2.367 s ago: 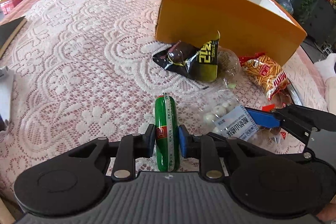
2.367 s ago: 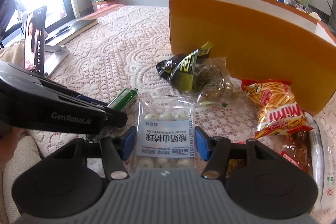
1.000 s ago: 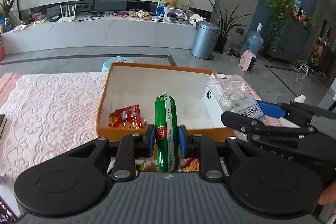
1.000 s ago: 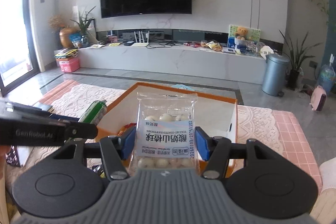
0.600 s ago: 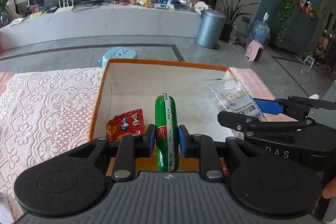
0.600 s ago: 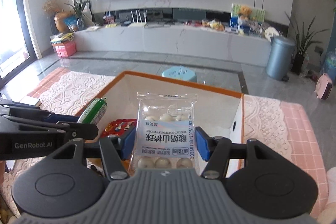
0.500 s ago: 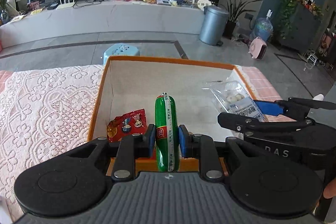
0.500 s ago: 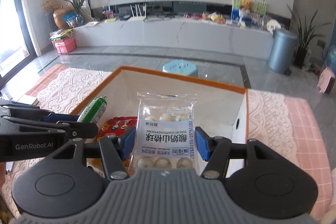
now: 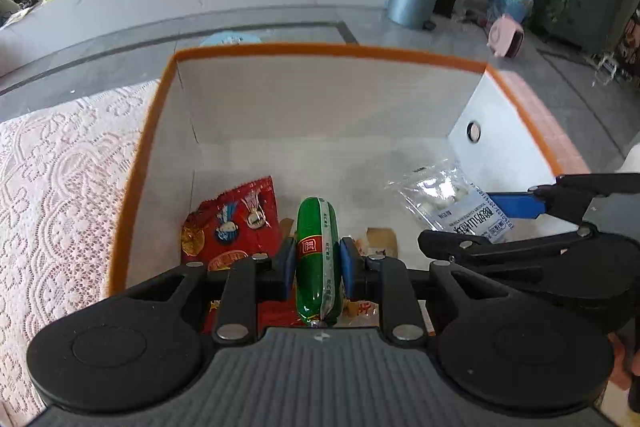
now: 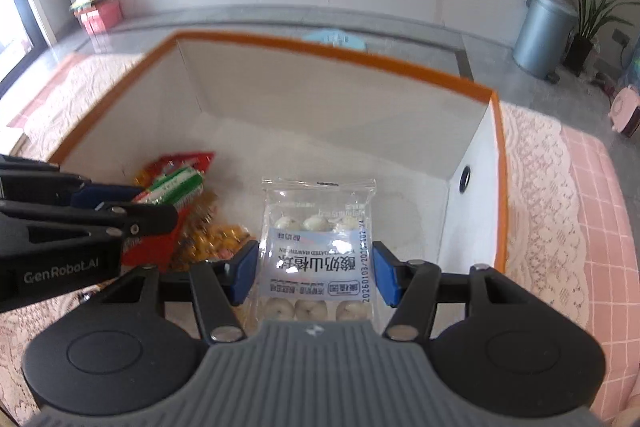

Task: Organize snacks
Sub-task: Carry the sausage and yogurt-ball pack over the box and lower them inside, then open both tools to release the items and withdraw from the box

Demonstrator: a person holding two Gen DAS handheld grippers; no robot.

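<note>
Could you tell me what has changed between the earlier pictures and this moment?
Both grippers lifted their snacks off the lace tablecloth and carried them over the orange box, now tipping down into it. The left gripper still clamps the green sausage; the right gripper still holds the clear bag of white balls. The red packet lies unmoved inside.

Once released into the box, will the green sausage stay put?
Probably not: the green sausage in the left claw is round and glossy, so may roll across the box floor. Its casing looks firm, likely not fragile.
</note>
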